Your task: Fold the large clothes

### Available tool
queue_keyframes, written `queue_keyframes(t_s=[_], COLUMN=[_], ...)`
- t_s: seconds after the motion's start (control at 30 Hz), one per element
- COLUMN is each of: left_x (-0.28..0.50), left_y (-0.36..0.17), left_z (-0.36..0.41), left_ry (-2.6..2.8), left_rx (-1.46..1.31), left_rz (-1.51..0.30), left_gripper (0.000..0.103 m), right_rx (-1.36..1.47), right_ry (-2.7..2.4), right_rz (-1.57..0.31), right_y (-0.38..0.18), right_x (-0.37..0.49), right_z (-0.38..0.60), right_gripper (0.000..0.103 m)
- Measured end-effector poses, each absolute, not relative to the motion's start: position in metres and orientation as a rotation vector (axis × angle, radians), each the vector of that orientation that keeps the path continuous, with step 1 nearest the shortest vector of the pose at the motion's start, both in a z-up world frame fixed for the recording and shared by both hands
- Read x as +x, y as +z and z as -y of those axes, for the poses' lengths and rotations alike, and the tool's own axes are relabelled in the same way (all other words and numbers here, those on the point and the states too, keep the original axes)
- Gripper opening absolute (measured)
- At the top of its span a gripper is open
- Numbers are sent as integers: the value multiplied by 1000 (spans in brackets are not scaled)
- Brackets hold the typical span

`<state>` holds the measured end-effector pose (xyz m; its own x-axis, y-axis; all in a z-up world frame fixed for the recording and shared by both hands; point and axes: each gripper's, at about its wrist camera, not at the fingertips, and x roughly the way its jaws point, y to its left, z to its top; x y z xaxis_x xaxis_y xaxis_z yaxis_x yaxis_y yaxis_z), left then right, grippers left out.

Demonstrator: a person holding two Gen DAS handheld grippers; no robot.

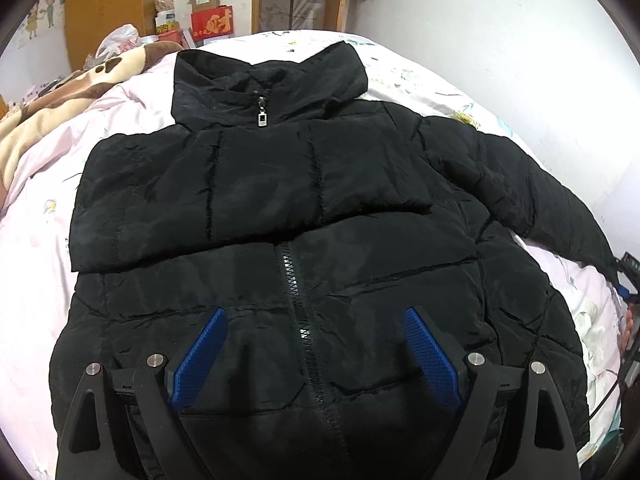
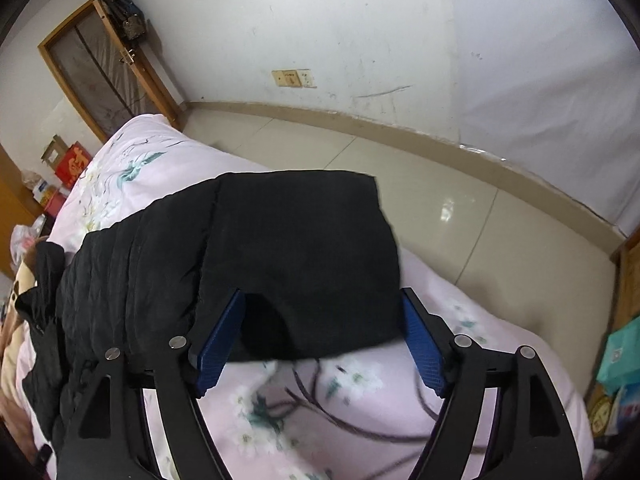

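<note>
Black quilted puffer jacket [image 1: 304, 216] lies front-up on a bed w/ a pale pink floral bedsheet [image 1: 36, 240], collar twd the far side, zip closed down the middle, silver zip pull [image 1: 262, 119] hanging just below the collar. One sleeve is folded across the chest; the other sleeve [image 1: 532, 196] stretches out to the right edge of the left wrist view. Left gripper [image 1: 316, 354], blue-padded black fingers, hovers over the jacket's lower front w/ jaws spread wide, one pad either side of the zip, nothing pinched btwn them. In the right wrist view the right gripper [image 2: 322, 340] sits at the cuff end of the outstretched sleeve [image 2: 304, 248]; jaws are spread apart, cuff lies btwn the blue pads w/ edges right by them, but can't tell if the pads actually press the fabric, looks loose. Sleeve end lies near the bed edge, beige tiled floor [image 2: 400, 184] beyond. Brown-and-cream paw-print blanket [image 1: 60, 96] bunched at the far left of the bed; red box w/ gold character [image 1: 212, 24] by the wall behind.
</note>
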<state>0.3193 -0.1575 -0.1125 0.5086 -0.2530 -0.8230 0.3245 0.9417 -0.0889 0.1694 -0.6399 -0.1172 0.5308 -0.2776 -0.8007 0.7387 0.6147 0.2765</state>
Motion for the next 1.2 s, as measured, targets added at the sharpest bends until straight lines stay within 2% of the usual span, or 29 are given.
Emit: queue_keyframes(t_s=[0.17,0.2,0.23,0.27,0.33,0.4,0.9,1.2], left_x=[320,321,321,320,320,320,323,325], left_y=[-116,-116,-116,-117,-118,-118,-82,-66], left_z=[162,163,162,162,161,159,135,98], left_ry=[-350,-349,-349,-347,-344,-341,-310,-274], left_rx=[89,88,88,88,86,84,79,34], left_rz=[-982,-984,-987,-987,-989,-991,-927,-896], left_gripper=[90,90,90,90,90,90,90,90], right_rx=[715,703,677,641,598,573,348,272], right_ry=[-653,-646,-644,-647,-650,-650,-423,-206], right_rz=[-771,-774,-778,-781,-786,-782,-583,-589], right_y=[-121,-121,-120,-118,-115,-110,3,19], right_x=[180,183,187,190,196,198,223,267], right_z=[643,642,638,635,631,628,536,444], right_gripper=[79,75,64,58,30,20,17,16])
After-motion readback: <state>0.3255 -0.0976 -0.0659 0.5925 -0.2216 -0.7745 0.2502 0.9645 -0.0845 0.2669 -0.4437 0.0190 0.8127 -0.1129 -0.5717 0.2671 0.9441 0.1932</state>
